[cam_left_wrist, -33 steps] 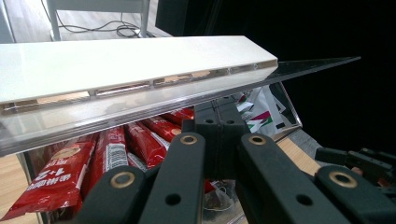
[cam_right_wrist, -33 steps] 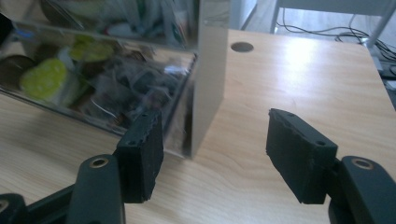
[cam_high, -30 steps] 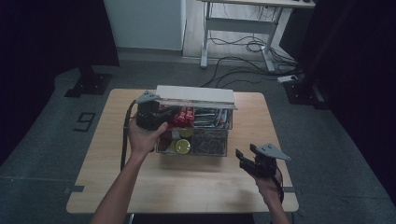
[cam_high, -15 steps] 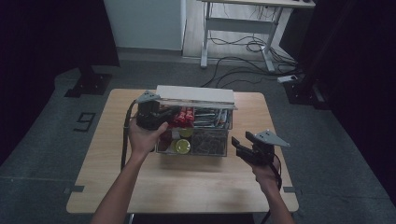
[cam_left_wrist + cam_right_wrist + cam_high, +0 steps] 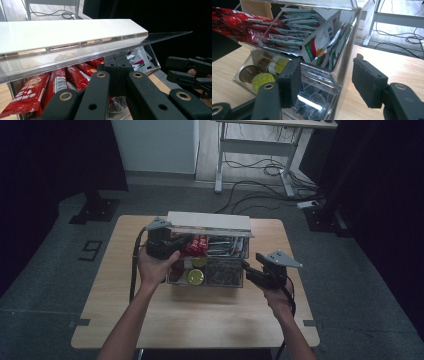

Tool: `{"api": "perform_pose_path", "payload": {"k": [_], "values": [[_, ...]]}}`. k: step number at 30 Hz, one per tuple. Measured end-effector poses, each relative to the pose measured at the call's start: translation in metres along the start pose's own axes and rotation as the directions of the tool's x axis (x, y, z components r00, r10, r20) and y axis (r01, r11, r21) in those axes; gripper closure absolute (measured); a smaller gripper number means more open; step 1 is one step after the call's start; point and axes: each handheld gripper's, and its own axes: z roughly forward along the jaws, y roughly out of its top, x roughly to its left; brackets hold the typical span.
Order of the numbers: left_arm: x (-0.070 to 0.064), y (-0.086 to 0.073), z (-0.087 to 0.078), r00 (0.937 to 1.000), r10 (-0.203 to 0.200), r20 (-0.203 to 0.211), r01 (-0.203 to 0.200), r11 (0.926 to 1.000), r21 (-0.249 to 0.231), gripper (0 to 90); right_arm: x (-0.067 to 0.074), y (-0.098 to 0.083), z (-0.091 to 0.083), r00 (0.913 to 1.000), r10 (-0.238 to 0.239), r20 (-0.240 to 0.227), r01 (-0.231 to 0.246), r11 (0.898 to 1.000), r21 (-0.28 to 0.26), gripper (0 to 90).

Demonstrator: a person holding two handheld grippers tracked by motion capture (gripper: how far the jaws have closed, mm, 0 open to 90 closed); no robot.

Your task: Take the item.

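Note:
A clear plastic organiser box (image 5: 220, 279) stands on the wooden table (image 5: 200, 320), its lid (image 5: 209, 221) under a white slab raised. Inside lie red snack packets (image 5: 196, 245), green-and-white sachets (image 5: 226, 246) and round capsules (image 5: 195, 276). My left gripper (image 5: 176, 242) sits at the box's left end, jaws shut, tips (image 5: 117, 62) just below the lid's clear edge (image 5: 62, 32) and above the red packets (image 5: 32, 92). My right gripper (image 5: 248, 270) is open at the box's front right corner (image 5: 342, 57). That corner stands between its jaws (image 5: 328, 75), untouched; they have just narrowed slightly.
The right gripper (image 5: 190, 72) also appears at the far right of the left gripper view. Beyond the table stand a white-framed desk (image 5: 260, 140) with cables (image 5: 260, 170) on the floor and a black stand base (image 5: 95, 210) at the left.
My right gripper has risen from the table's right side and moved left to the box's front right corner. The left gripper and the lid have stayed put.

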Motion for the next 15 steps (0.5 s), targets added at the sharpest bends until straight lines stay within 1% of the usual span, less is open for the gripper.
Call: {"api": "perform_pose_path", "payload": {"k": [6, 15], "values": [[0.0, 0.0, 0.0, 1.0, -0.001, 0.001, 0.001, 1.0, -0.002, 90.0, 0.003, 0.006, 0.004, 0.9999, -0.002, -0.01, 0.002, 1.0, -0.006, 43.5], [0.0, 0.0, 0.001, 1.0, -0.002, 0.001, 0.002, 1.0, -0.001, 90.0, 0.01, 0.015, 0.013, 0.9995, -0.019, -0.025, 0.019, 1.0, -0.006, 47.8]]}}
